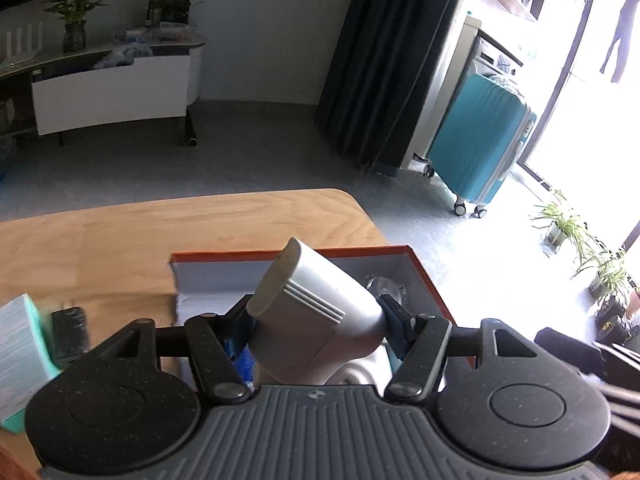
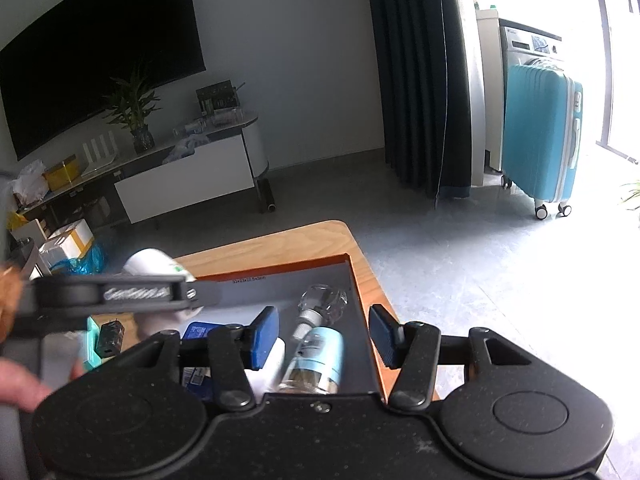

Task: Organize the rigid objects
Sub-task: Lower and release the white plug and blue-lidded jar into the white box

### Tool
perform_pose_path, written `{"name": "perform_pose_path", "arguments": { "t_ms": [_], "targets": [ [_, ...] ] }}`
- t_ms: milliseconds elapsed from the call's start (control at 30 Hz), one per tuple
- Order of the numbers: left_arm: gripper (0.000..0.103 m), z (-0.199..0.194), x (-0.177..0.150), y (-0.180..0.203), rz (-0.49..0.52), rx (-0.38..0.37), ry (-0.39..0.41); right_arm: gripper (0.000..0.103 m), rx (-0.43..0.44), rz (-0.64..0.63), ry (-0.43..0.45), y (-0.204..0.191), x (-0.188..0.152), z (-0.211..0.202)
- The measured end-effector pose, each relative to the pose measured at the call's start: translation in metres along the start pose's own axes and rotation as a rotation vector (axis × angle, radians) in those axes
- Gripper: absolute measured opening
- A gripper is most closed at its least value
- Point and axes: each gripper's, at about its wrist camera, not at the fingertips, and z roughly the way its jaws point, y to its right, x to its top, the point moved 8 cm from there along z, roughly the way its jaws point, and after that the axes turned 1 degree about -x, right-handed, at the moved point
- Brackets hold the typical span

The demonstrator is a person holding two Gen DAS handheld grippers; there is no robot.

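Left gripper (image 1: 316,322) is clamping a grey-white hair dryer (image 1: 316,312), blue pads pressing on both sides of its body, nozzle end tilting up and away from the camera. The dryer is hanging over the near part of an open orange-rimmed box (image 1: 424,268) with a grey inside. The box is sitting on a wooden table (image 1: 160,232), near the table's far right corner.

Right gripper (image 2: 320,334) is hovering over the same box (image 2: 362,300), pads apart and pressing on nothing. No earlier picture, so only the gap shows.

Inside the box, right wrist view: a clear glass bottle (image 2: 324,300) is lying near the far right corner, a pale blue bottle (image 2: 316,360) with a white neck is lying just in front of it, a white item (image 2: 268,364) is lying beside that to the left, and a blue packet (image 2: 198,332) is sitting further left, partly hidden by the gripper. Whether the bottles are touching each other is hard to tell.

Left of the box on the table: a black plug adapter (image 1: 69,330) and a teal-edged carton (image 1: 18,356), both outside the box. In the right wrist view the left gripper's black arm is crossing the left side, with the white dryer body (image 2: 154,266) showing behind it and a finger (image 2: 20,388) at the left edge.
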Motion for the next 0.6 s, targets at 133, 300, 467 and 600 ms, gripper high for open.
{"name": "perform_pose_path", "arguments": {
  "t_ms": [133, 300, 467, 600],
  "targets": [
    [0.066, 0.015, 0.004, 0.01, 0.01, -0.028, -0.024, 0.062, 0.007, 0.005, 0.003, -0.001, -0.002, -0.005],
    [0.086, 0.013, 0.007, 0.011, -0.013, -0.06, -0.023, 0.062, 0.014, -0.006, 0.015, -0.005, -0.001, -0.013],
    [0.088, -0.009, 0.003, -0.001, -0.032, -0.04, -0.013, 0.062, 0.022, -0.01, 0.026, -0.011, 0.002, -0.019],
    [0.091, -0.028, -0.002, -0.011, -0.02, 0.021, -0.01, 0.068, 0.035, -0.028, 0.038, -0.023, 0.002, -0.027]
  ]
}}
